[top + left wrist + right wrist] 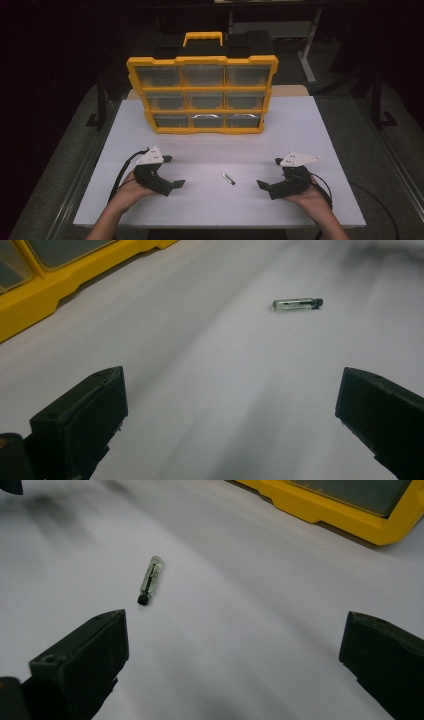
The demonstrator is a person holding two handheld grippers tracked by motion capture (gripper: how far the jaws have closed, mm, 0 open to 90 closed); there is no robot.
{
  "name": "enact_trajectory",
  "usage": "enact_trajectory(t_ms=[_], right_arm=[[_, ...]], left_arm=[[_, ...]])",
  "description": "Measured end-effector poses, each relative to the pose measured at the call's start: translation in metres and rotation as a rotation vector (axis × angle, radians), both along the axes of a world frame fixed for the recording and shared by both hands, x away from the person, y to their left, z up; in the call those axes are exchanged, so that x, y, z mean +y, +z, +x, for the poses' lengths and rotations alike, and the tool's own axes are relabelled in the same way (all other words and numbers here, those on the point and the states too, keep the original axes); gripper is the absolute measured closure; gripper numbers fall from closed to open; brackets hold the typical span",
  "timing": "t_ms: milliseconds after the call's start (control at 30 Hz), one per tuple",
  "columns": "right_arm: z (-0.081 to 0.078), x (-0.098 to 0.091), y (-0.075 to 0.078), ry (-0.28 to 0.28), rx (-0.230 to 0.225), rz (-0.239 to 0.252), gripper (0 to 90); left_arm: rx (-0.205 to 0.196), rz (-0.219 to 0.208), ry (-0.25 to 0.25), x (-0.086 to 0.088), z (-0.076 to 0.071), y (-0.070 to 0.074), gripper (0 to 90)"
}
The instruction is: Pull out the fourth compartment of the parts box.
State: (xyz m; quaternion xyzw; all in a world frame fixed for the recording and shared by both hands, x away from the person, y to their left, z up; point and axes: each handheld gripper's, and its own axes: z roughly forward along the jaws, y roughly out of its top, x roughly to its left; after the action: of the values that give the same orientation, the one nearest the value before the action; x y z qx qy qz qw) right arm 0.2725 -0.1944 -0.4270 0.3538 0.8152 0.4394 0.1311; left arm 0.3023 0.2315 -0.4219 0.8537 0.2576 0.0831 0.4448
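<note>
We saw a small clear vial (228, 178) with a black cap lying flat on the white surface (300, 130), low in the middle of the high view, between the two tools and touching neither. Its glass body was slim and see-through, with a thin dark line inside, and the cap closed one end. In the left gripper view the vial (297, 304) lay in the upper right of the frame, cap pointing right; in the right gripper view the vial (150, 579) lay left of centre, cap towards the bottom.

The left tool (172, 171) sat at the lower left of the high view with its jaws spread wide and nothing between them. The right tool (270, 172) sat at the lower right, jaws equally wide and empty. A hand held each from the bottom edge.

The surface was plain, matt and white. At its far side, in the upper middle of the high view, stood a yellow organiser case (201, 95) with nine clear drawers and a yellow handle. Around it the room was dark, with grey floor (65, 150) at the sides and metal frame legs (310, 55) at the upper right.
</note>
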Motion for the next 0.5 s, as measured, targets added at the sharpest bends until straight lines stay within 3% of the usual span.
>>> enact_trajectory(t_ms=[500], right_arm=[[0.0002,-0.0007,0.0004,0.000,0.000,0.007,0.0]], left_arm=[[-0.009,-0.023,0.015,-0.0036,0.0048,0.0013,0.5]])
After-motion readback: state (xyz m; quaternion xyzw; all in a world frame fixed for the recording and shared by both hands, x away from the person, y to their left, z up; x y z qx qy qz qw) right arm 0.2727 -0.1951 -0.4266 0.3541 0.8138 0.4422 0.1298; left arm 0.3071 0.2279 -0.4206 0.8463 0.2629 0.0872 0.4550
